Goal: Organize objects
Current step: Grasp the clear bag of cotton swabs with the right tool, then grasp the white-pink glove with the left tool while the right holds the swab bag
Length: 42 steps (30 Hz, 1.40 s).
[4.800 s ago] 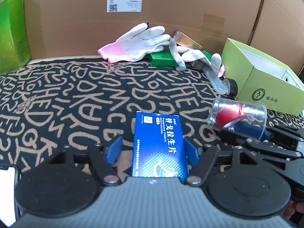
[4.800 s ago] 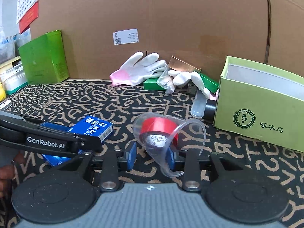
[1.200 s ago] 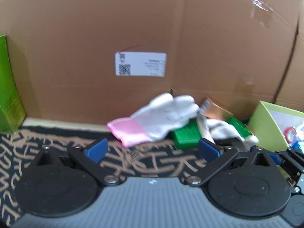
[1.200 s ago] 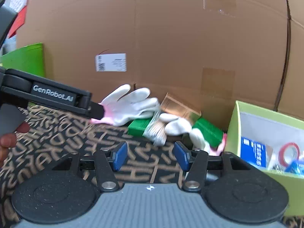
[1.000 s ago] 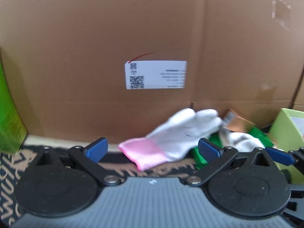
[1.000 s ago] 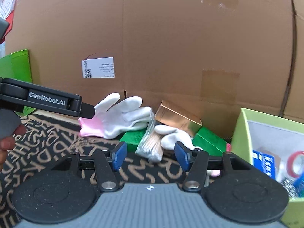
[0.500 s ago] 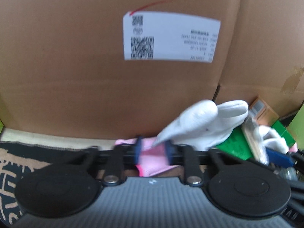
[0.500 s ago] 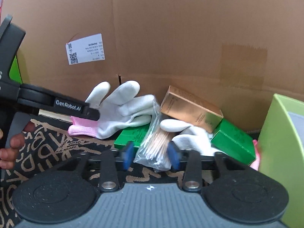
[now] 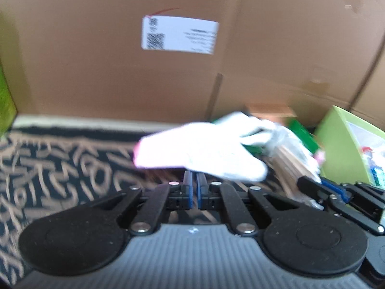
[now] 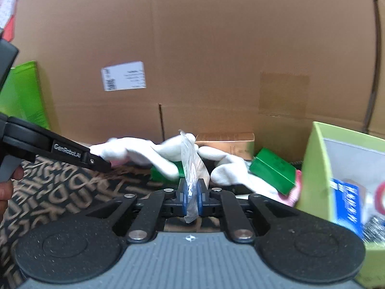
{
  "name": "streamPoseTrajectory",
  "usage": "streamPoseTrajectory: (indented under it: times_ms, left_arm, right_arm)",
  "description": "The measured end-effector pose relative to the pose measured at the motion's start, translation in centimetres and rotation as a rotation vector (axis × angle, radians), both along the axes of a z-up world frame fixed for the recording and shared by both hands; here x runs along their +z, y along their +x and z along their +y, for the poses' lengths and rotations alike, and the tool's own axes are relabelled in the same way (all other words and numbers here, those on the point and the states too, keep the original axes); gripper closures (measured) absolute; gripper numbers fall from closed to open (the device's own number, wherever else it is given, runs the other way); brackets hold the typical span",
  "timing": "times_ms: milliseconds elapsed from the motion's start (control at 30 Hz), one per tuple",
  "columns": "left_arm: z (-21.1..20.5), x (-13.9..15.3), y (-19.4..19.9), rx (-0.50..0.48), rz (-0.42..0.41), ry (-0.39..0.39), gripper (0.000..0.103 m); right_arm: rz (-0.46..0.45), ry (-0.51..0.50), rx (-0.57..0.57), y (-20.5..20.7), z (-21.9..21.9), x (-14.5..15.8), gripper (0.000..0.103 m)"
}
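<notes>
Gloves and a packet are lifted off the patterned mat, beside the green box. One glove's pink cuff is pinched by the left gripper, its jaws together. The packet is clamped by the right gripper, whose jaws have just been closing.

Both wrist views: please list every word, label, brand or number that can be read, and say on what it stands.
"GenRobot.AI": on the left gripper, seen from the right wrist.
White label on the cardboard wall: code and print too blurred to read.
Blue box in the green box: white print, too blurred.
Gold box: small marks, unreadable.
</notes>
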<state>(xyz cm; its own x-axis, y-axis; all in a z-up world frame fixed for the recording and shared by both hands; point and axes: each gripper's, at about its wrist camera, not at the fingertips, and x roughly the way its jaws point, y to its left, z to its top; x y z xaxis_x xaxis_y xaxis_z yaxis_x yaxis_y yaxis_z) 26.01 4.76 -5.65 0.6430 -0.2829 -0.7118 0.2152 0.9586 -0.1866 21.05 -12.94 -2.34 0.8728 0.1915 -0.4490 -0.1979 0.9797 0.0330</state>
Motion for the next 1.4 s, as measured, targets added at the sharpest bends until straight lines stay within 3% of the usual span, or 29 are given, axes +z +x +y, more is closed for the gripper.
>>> streamPoseTrajectory:
  times_ms: [233, 300, 400, 467, 500, 533, 633, 667, 733, 800, 900, 1000, 1033, 1067, 1100, 1133, 1167, 1200, 1400]
  left_arm:
    - [-1.0, -0.6, -8.4, -0.039, 0.032, -0.107, 0.100]
    - [-1.5, -1.1, -10.4, -0.059, 0.035, -0.094, 0.099]
    - [-2.5, -0.7, -10.0, -0.059, -0.004, -0.028, 0.093]
    - [-2.4, -0.1, -9.0, -0.045, -0.040, -0.011, 0.068]
    - [-2.3, 0.1, -8.1, -0.028, -0.063, 0.007, 0.050]
    - [-2.1, 0.5, -7.4, 0.007, -0.093, 0.031, 0.041]
    - [-1.5, 1.1, -4.3, 0.046, -0.171, 0.102, 0.028]
    - [-1.2, 1.3, -3.2, 0.043, -0.189, 0.103, 0.026]
    - [-0.7, 1.4, -0.7, 0.015, -0.211, 0.086, 0.006]
    - [-0.5, 1.3, 1.5, -0.011, -0.206, 0.080, 0.000]
    - [-0.7, 0.4, 4.2, -0.052, -0.161, 0.095, 0.000]
    - [-1.6, -1.5, 5.7, -0.067, -0.074, 0.172, 0.003]
    - [-1.6, -2.0, 5.6, -0.086, -0.063, 0.175, 0.023]
    - [-1.7, -2.4, 5.3, -0.098, -0.053, 0.171, 0.031]
    - [-1.9, -2.4, 4.5, -0.094, -0.081, 0.204, 0.045]
    - [-2.2, -2.4, 3.9, -0.113, -0.085, 0.228, 0.067]
    - [-2.5, -2.2, 3.2, -0.128, -0.082, 0.239, 0.072]
    - [-2.7, -2.0, 2.5, -0.127, -0.073, 0.248, 0.085]
    - [-3.8, -1.1, -3.2, -0.126, 0.026, 0.138, 0.089]
  right_arm:
    - [0.011, 0.012, 0.053, -8.1, -2.7, 0.7, 0.093]
    - [0.024, -0.001, 0.061, -10.0, -3.1, 0.4, 0.093]
    - [0.038, 0.012, 0.058, -12.2, -4.3, -0.3, 0.093]
    - [0.041, 0.020, 0.042, -12.8, -4.8, -0.5, 0.093]
    - [0.042, 0.024, 0.038, -13.0, -5.1, -0.6, 0.093]
    - [0.044, 0.030, 0.035, -13.1, -5.3, -0.6, 0.093]
    - [0.044, 0.035, 0.035, -13.3, -5.7, -0.7, 0.093]
    - [0.046, 0.037, 0.033, -13.3, -5.7, -0.8, 0.093]
    - [0.057, 0.044, 0.035, -13.3, -5.8, -0.9, 0.093]
    - [0.067, 0.050, 0.037, -13.4, -5.8, -1.2, 0.093]
    - [0.079, 0.051, 0.036, -13.5, -5.8, -1.4, 0.093]
    - [0.091, 0.056, 0.034, -13.4, -5.8, -1.7, 0.093]
    - [0.095, 0.057, 0.033, -13.3, -5.9, -1.8, 0.093]
    - [0.097, 0.056, 0.032, -13.3, -5.9, -1.8, 0.093]
    - [0.097, 0.054, 0.031, -13.3, -5.8, -1.8, 0.093]
    - [0.098, 0.055, 0.031, -13.3, -5.9, -1.9, 0.093]
    - [0.097, 0.057, 0.033, -13.3, -5.9, -1.9, 0.093]
    - [0.098, 0.057, 0.034, -13.3, -5.8, -1.9, 0.093]
    - [0.098, 0.064, 0.042, -13.7, -5.6, -1.7, 0.093]
